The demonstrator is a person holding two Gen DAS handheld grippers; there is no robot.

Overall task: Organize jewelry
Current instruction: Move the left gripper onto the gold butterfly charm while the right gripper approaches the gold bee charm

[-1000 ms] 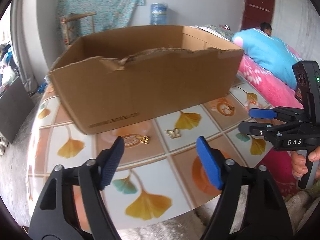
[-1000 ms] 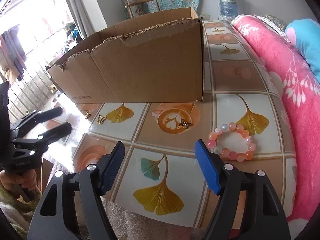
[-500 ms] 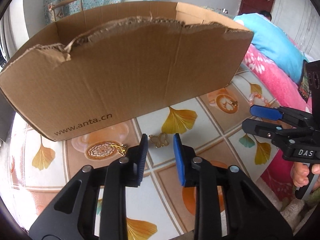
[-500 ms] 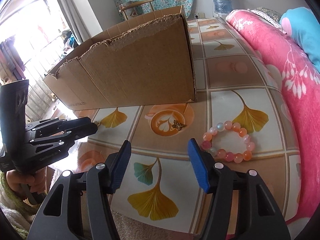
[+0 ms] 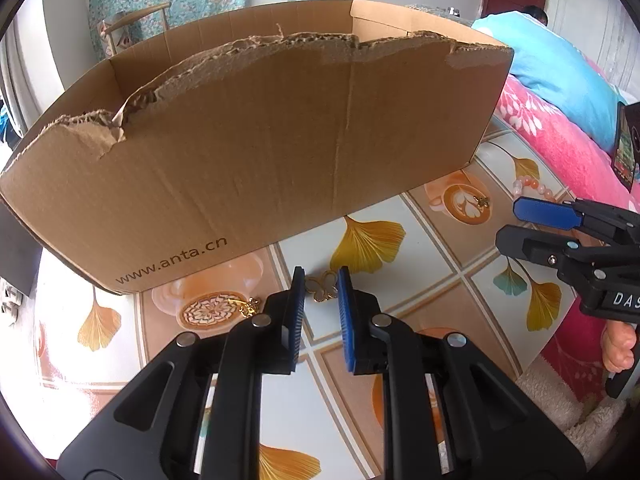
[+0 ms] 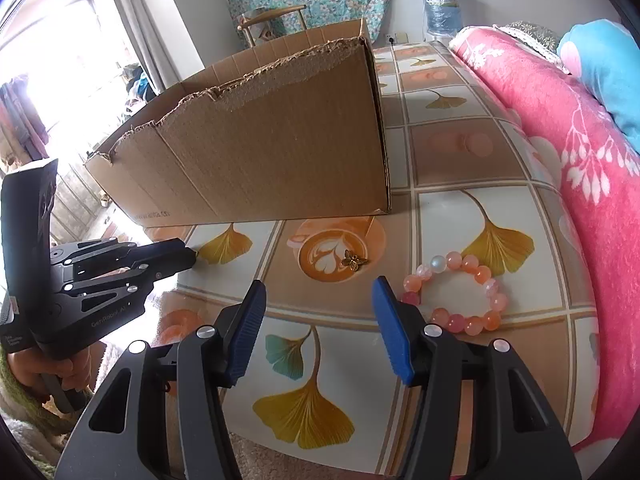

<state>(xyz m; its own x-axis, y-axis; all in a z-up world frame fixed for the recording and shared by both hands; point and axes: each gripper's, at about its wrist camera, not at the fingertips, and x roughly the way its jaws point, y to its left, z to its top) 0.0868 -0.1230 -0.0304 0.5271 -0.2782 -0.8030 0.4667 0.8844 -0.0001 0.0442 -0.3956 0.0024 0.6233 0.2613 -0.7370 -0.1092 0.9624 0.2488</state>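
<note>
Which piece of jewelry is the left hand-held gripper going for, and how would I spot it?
Find the torn cardboard box on the tiled tablecloth. Just before its front wall lies a flat gold butterfly-shaped piece, between the left hand-held gripper pads, which have just been closing. Unlike the gold pendant beside it, it is open outline work.

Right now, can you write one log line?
left gripper: jaws just closing around gold butterfly charm | right gripper: open, empty | bead bracelet: on table
</note>
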